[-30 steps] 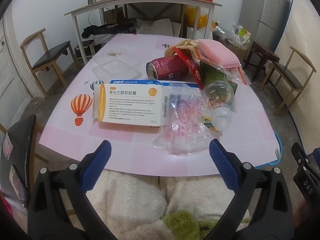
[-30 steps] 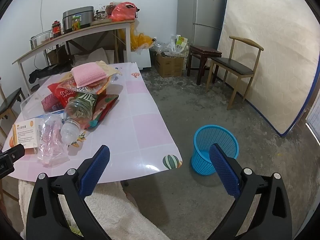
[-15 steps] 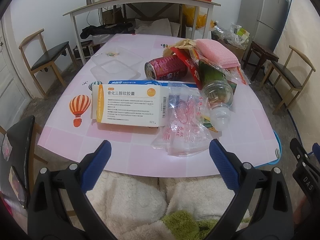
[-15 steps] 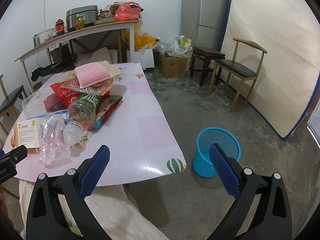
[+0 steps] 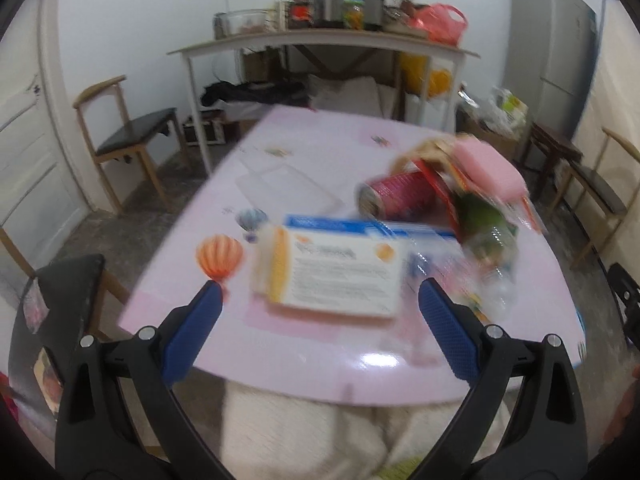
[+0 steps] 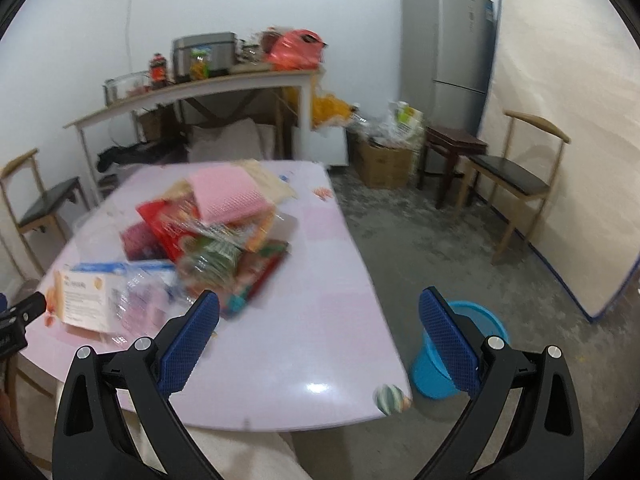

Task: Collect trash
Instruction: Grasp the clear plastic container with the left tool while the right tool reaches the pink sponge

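Both grippers, left [image 5: 320, 304] and right [image 6: 320, 316], hover over the table [image 6: 320, 344], jaws spread, empty.

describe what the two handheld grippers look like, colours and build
Both look alike. The left gripper and the right gripper each have two black plastic arms shaped like a clamp, with open cut-outs and silver rivets at the joints. The fingers carry blue pads with a fine grid texture, slanting outward. No cables or readable markings show on them from their own cameras.
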Demonstrator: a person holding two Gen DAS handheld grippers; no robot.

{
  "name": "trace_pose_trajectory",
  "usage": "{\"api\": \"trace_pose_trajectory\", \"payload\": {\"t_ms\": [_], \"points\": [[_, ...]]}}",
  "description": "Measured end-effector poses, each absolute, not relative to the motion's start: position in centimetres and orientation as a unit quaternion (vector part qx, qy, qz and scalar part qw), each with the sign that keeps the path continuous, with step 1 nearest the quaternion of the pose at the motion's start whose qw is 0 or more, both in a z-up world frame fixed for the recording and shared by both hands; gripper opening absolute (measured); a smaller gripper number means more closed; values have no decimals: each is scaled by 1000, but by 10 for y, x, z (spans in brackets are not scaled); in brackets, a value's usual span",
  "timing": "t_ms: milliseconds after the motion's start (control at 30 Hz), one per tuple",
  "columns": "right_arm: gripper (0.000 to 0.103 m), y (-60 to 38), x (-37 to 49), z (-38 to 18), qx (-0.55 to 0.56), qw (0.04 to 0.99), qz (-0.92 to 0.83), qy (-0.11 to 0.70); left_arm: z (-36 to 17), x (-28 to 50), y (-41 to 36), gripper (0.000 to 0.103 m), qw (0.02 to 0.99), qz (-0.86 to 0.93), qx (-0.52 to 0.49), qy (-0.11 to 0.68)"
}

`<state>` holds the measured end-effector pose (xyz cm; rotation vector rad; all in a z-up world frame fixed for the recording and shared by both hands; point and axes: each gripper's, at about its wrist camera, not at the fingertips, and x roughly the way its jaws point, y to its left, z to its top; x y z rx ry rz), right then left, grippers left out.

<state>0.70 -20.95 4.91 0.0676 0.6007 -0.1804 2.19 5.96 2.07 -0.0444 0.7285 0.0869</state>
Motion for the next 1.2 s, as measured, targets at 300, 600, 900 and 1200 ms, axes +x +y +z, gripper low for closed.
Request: {"api": "trace_pose_trajectory", "payload": {"t_ms": [300, 600, 900, 1200], "points": [[97, -195, 45, 67, 41, 967, -19, 249, 43, 104, 141, 94, 917, 34, -84, 388], [97, -205, 77, 56, 54, 966, 6, 251, 3, 196, 182, 94, 900, 3, -169, 402], [97, -225, 100, 43, 50, 961, -13, 272, -56, 275, 194, 94, 849, -10, -198, 489], [97, -226, 109, 45, 55, 961, -21, 270, -82, 281, 202, 31, 829, 0, -223, 514]]}}
